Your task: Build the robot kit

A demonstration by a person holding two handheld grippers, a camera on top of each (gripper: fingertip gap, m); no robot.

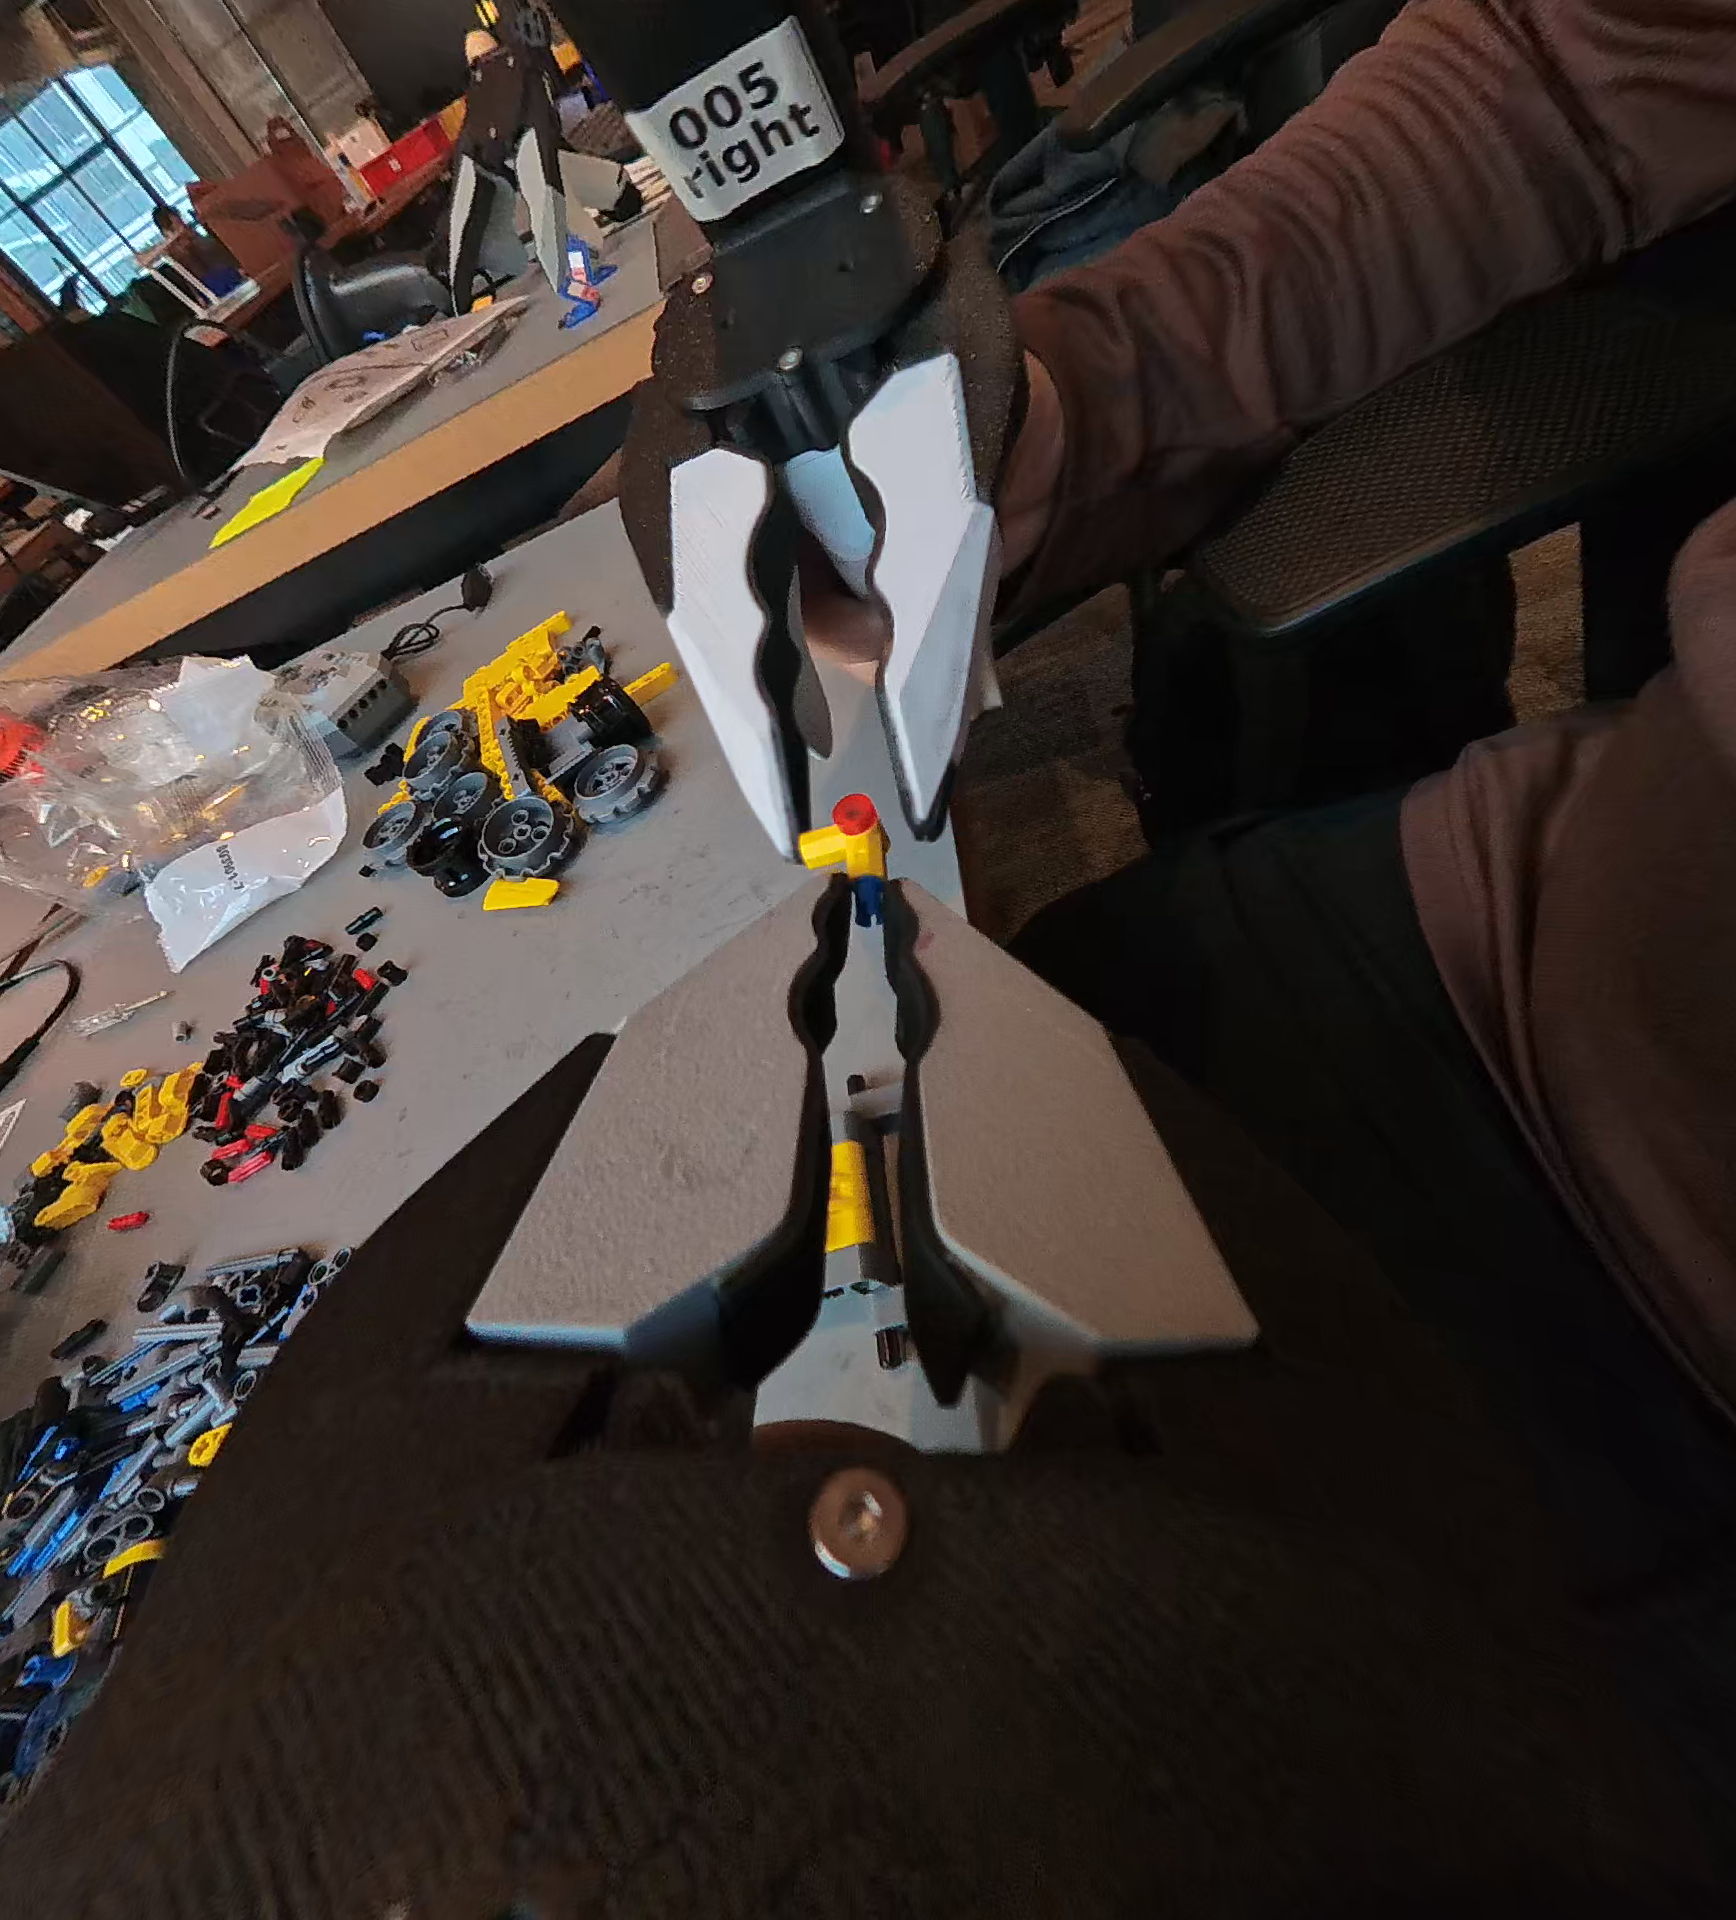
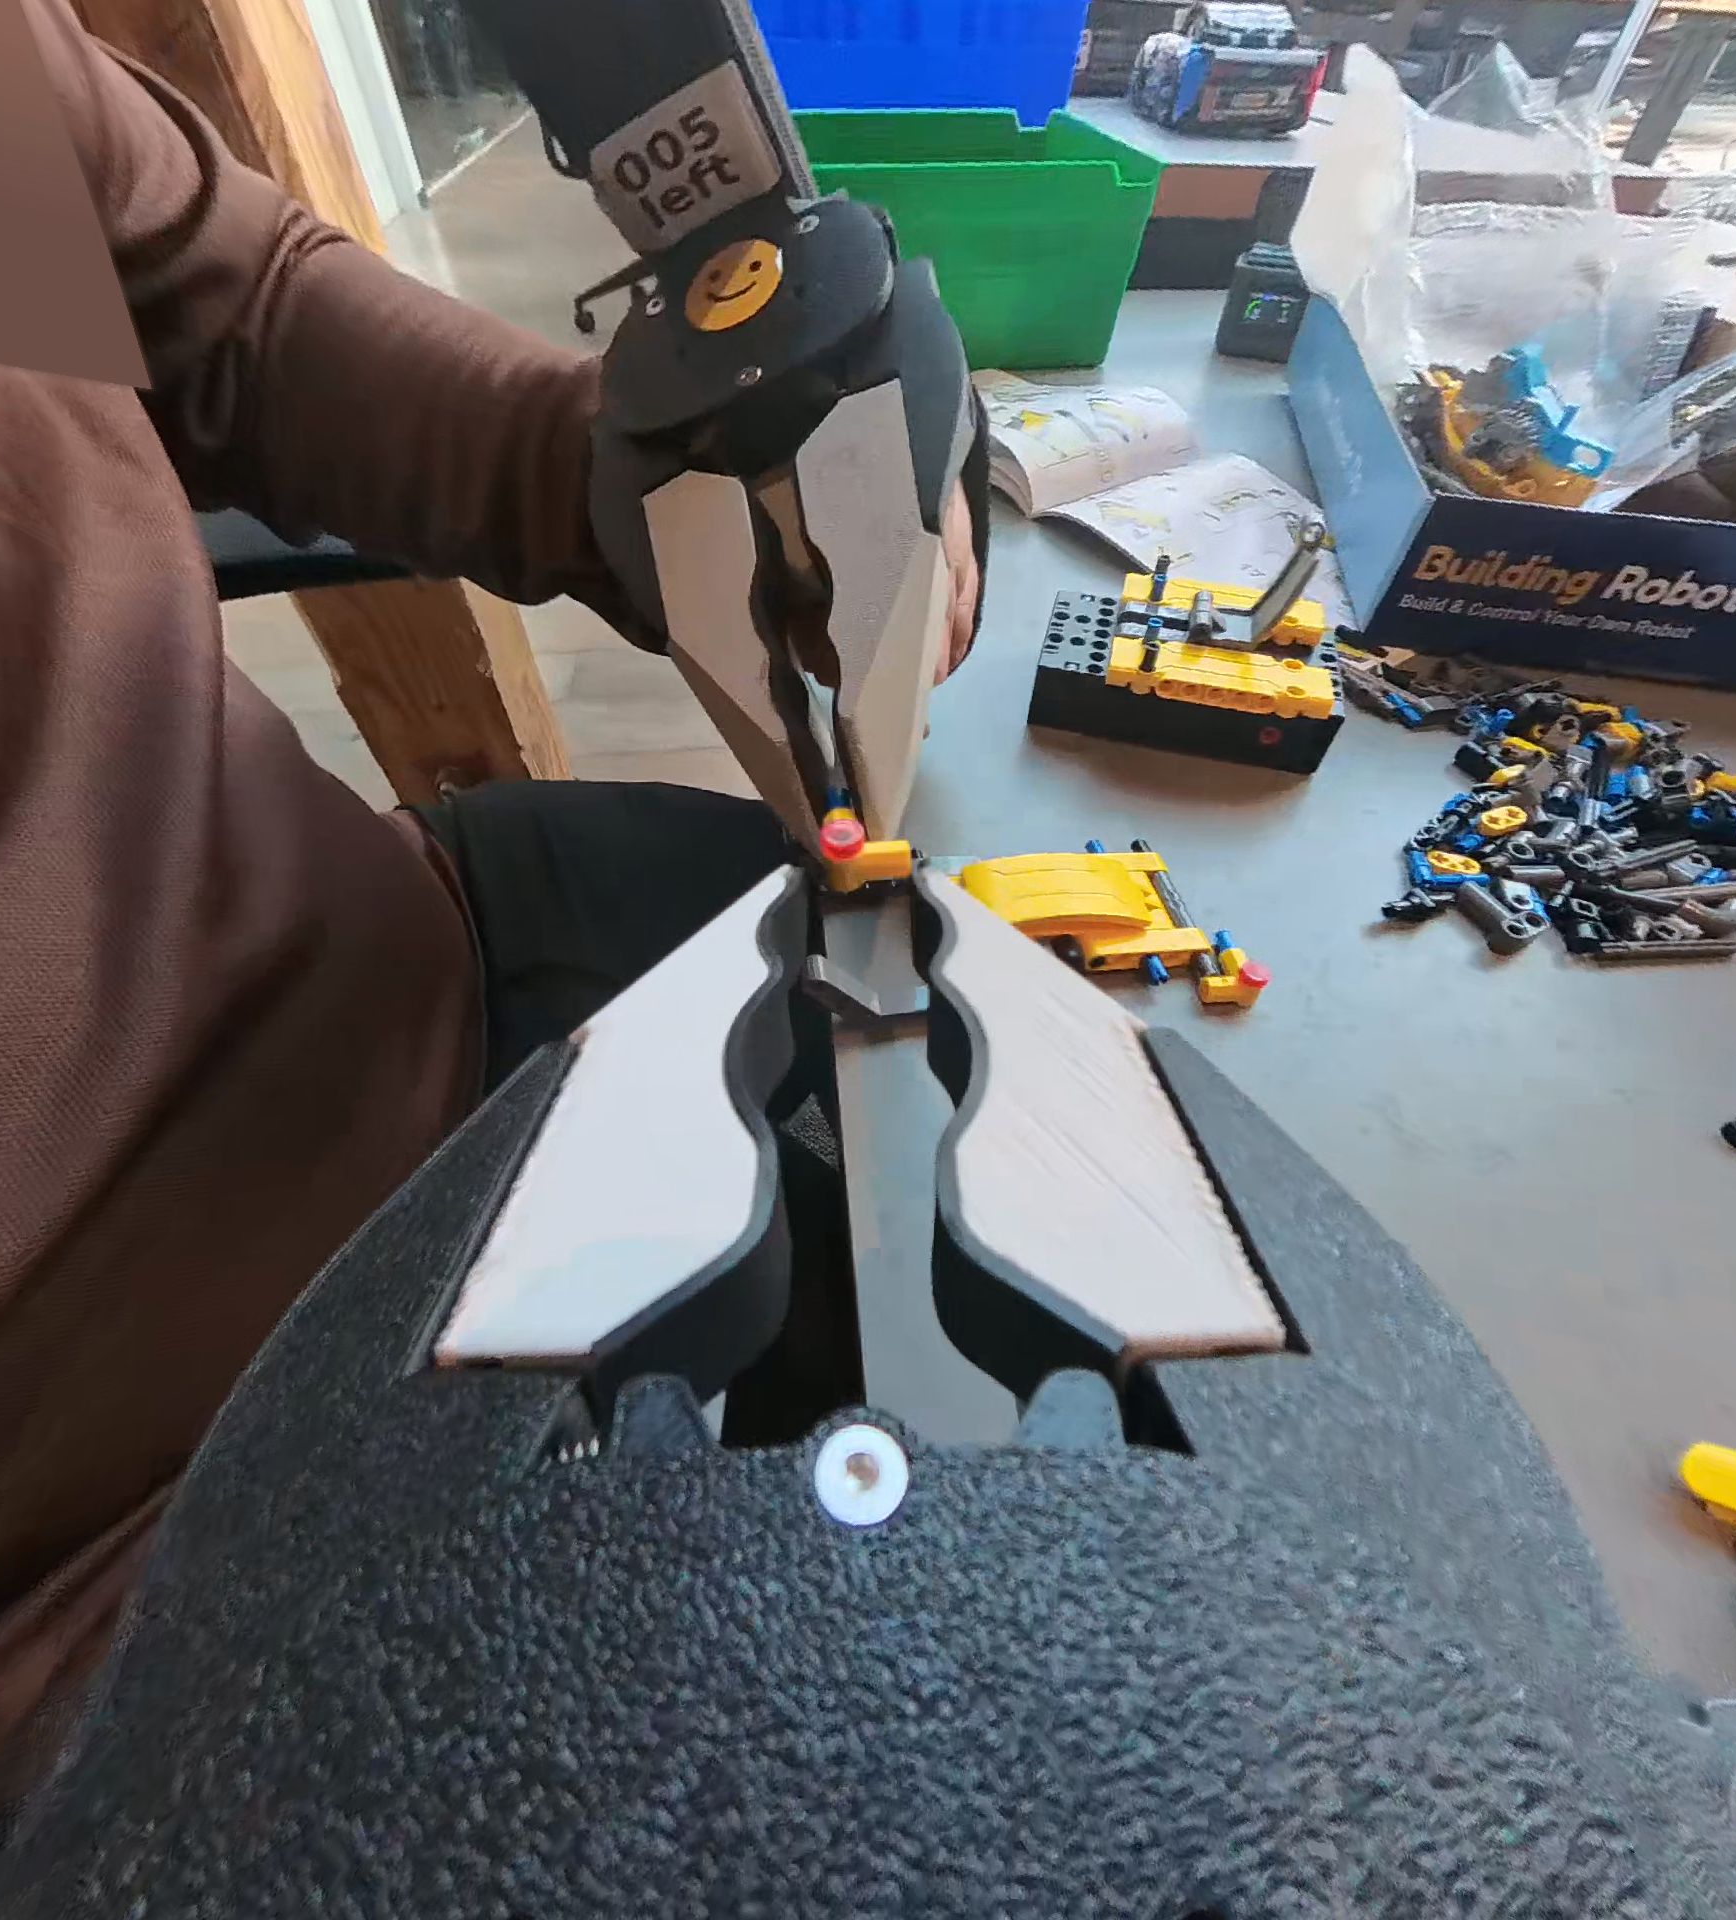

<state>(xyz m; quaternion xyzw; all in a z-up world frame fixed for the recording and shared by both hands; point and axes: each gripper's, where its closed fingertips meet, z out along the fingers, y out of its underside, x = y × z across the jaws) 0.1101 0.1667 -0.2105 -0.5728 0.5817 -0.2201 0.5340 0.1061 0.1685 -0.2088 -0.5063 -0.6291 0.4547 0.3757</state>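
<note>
yellow connector [image 1: 840, 844] upright between pinching left hand-held gripper [image 1: 869, 902] tips
</note>
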